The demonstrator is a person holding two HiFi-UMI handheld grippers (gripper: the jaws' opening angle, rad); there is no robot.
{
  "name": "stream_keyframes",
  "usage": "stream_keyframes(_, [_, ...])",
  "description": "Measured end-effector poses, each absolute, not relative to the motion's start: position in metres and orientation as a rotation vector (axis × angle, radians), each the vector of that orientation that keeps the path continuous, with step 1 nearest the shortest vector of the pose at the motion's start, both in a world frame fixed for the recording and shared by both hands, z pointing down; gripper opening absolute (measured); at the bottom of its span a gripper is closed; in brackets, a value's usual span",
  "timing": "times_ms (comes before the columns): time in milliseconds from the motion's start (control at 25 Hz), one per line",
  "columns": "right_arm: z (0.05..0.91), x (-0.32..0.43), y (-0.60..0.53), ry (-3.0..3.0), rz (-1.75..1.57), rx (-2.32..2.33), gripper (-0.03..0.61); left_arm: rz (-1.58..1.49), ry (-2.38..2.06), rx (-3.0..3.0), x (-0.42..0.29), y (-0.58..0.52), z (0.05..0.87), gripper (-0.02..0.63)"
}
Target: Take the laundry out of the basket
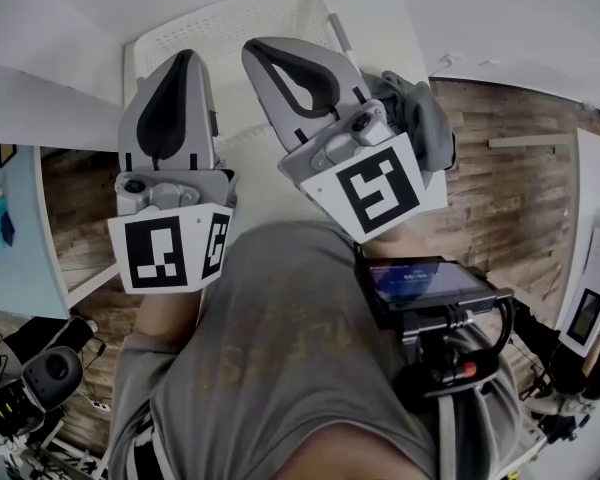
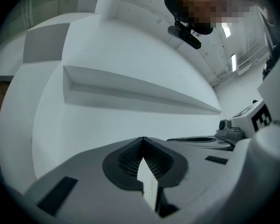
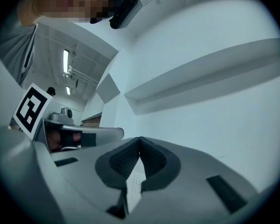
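A white perforated laundry basket (image 1: 230, 23) stands at the top of the head view, on a white surface. I see no laundry inside it; its inside is largely hidden by the grippers. My left gripper (image 1: 185, 60) and right gripper (image 1: 256, 50) are held side by side above the basket's near edge, pointing away from me. Both are shut with nothing between the jaws. In the left gripper view the gripper (image 2: 143, 140) has its tips touching, and the right gripper (image 3: 140, 140) shows the same in its own view. A crumpled dark grey cloth (image 1: 428, 118) lies just right of the right gripper.
A white table (image 1: 480, 28) carries the basket. Wooden floor (image 1: 500, 178) shows at the right and left. A phone on a chest mount (image 1: 420, 280) sits below the right gripper. Camera gear (image 1: 40, 378) lies at the lower left. Both gripper views face a white wall with a ledge (image 2: 130, 90).
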State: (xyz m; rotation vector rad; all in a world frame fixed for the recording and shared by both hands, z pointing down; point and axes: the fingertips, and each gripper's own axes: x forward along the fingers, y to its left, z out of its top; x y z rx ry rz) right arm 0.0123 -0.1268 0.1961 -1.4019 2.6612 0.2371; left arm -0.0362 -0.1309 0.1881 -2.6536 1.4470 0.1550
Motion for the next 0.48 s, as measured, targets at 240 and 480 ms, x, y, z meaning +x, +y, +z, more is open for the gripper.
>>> stream_keyframes(240, [0.193,0.007,-0.129,2.667,0.257,-1.384,0.008,0.151,1.476,-2.644,-0.046,-0.135,0.186,0.008])
stream_keyframes(480, [0.193,0.006,-0.131,2.675,0.252,-1.374,0.008,0.153,1.482,-2.639,-0.047,-0.135,0.187,0.008])
